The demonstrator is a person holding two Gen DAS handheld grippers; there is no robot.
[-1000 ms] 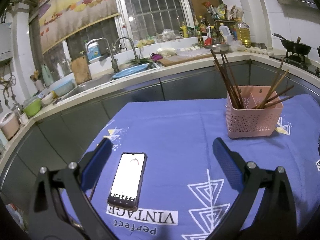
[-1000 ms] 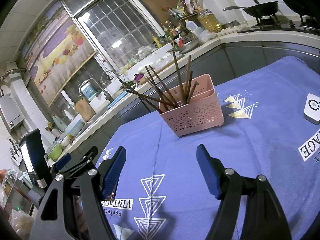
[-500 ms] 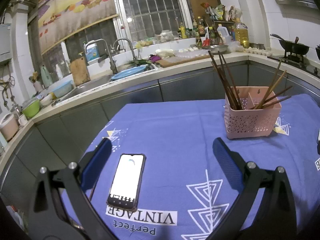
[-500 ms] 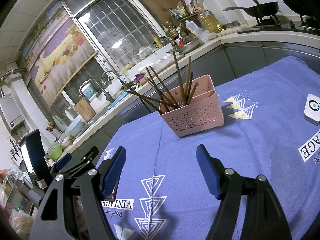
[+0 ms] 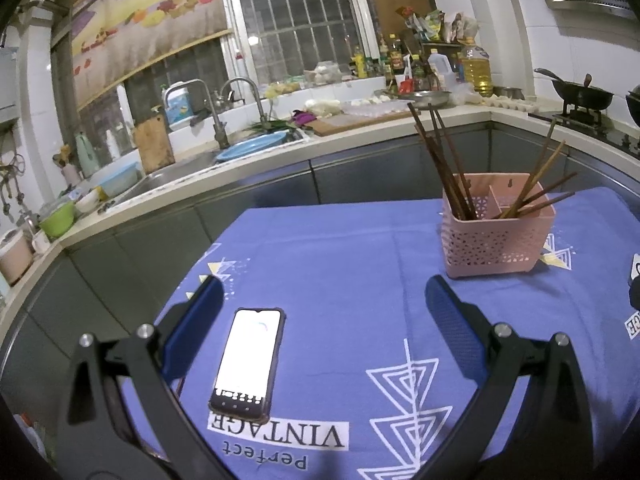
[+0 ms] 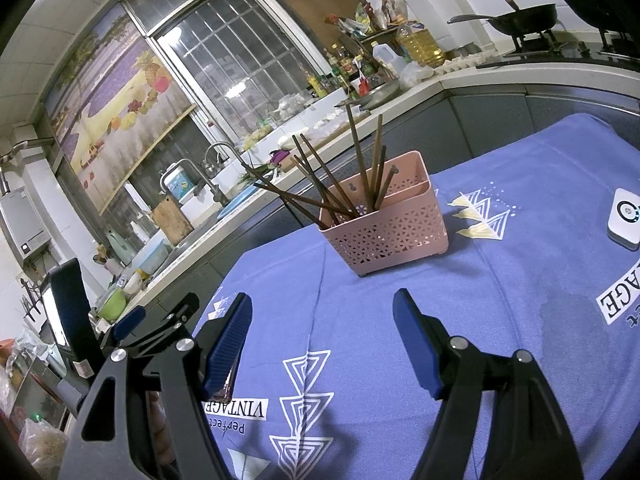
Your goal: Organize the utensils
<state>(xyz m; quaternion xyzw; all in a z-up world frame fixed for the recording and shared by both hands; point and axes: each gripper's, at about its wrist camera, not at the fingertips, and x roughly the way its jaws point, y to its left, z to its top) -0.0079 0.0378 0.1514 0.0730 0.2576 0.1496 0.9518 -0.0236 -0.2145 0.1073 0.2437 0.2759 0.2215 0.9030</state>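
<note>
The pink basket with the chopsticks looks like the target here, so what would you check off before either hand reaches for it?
1. Left gripper open and holding nothing: ok.
2. Right gripper open and holding nothing: ok.
3. Pink basket standing upright on the blue tablecloth: ok.
4. Chopsticks all inside the basket, leaning outward in both compartments: ok.
5. Path clear: not ok for the left gripper, since a phone lies between its fingers; ok for the right.
6. Whether the chopsticks are sorted into matching pairs: cannot tell.
</note>
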